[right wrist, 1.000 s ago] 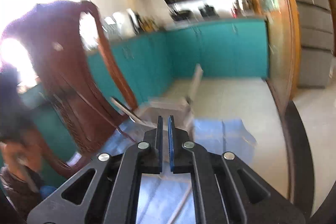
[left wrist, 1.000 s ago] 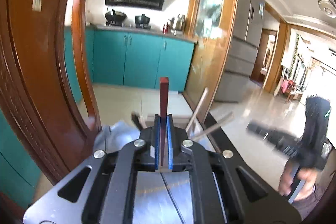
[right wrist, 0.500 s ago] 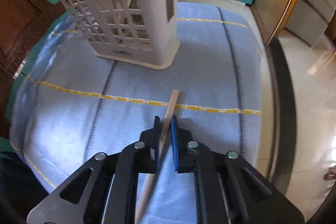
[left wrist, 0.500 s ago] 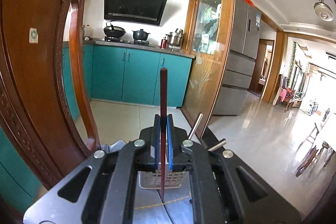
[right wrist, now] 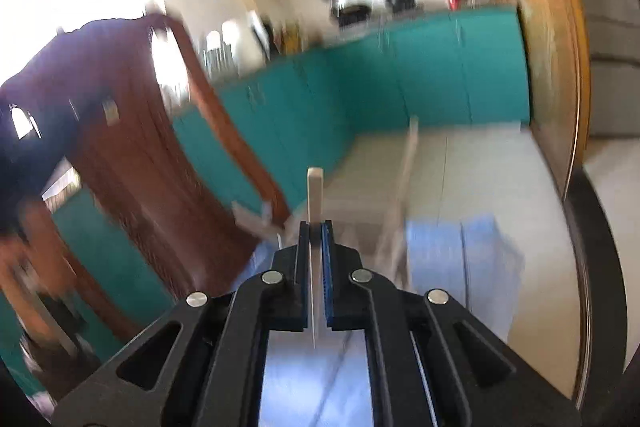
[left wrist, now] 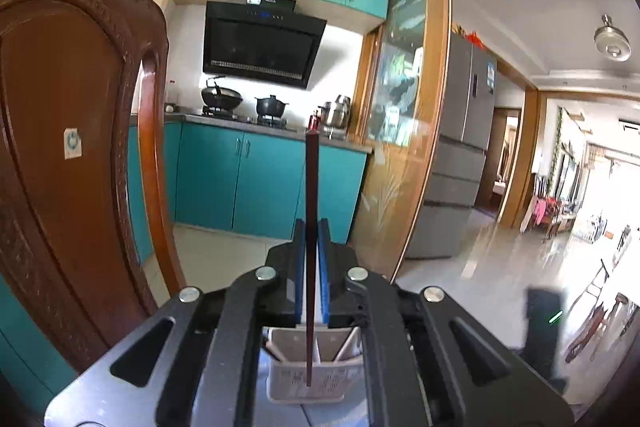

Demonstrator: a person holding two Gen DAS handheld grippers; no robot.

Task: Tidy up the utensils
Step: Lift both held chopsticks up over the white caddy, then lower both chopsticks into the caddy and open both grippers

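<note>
Over blue cloth [right wrist: 452,251] in teal kitchen: right gripper [right wrist: 316,231], lifted off it, pinching pale wooden chopstick [right wrist: 314,195]; left gripper [left wrist: 311,231] clamping dark red chopstick [left wrist: 311,211], lowered toward white slotted plastic basket [left wrist: 306,379] — both nearly stowed.

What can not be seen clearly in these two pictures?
- Left wrist view: the basket is mostly hidden behind the left hand-held gripper; its contents are unclear.
- Right wrist view: motion blur smears the basket; the pale chopstick stays sharp in the right hand-held gripper.
</note>
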